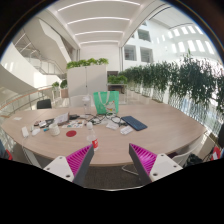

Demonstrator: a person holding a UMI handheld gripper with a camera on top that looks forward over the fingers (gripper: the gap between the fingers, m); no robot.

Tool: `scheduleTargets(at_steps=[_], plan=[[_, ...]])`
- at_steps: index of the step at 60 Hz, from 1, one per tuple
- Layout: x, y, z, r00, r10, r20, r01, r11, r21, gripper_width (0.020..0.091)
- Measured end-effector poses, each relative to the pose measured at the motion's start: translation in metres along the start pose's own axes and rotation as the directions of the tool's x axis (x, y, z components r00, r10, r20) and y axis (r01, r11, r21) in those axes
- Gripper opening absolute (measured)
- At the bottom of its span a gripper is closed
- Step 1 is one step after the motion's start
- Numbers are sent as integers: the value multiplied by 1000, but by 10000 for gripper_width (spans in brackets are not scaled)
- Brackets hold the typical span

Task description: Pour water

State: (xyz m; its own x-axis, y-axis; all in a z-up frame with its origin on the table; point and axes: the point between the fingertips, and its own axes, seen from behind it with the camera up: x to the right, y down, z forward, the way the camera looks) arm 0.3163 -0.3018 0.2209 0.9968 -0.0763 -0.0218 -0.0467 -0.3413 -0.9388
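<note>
While the gripper (pixel 112 160) hangs released with nothing between its magenta pads (pixel 78 158), it should advance level across the round table (pixel 165 125) toward the green container (pixel 104 102). That container (probably what holds the water) stands upright well beyond the fingers. Small cups sit left of it; contents cannot be made out. A dark tablet (pixel 134 123) lies right of it.

Bright atrium, curved wooden table (pixel 150 135), plants (pixel 175 80) alongside.
</note>
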Motion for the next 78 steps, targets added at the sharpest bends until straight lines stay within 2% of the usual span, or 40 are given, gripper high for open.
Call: scheduleTargets(at_steps=[18,27,39,46,64,66,67,68,70,75,78], plan=[[-2,9,28,1000,-10,-28,11,999,35,812],[-16,36,63,999,-48,21,47,998,46,814],[-81,69,140,991,-33,128,26,998,55,815],[-112,74,198,989,-10,149,2,998,57,815],[-119,60,308,996,5,87,-11,997,74,813],[-120,57,312,996,4,85,-11,997,80,792],[-122,57,314,996,0,90,-8,997,82,758],[-123,57,317,996,-3,93,-4,997,79,703],[-125,61,321,995,-11,98,5,998,65,524],[-118,57,327,998,5,64,-11,996,94,468],[-114,58,328,999,18,34,-20,996,83,440]])
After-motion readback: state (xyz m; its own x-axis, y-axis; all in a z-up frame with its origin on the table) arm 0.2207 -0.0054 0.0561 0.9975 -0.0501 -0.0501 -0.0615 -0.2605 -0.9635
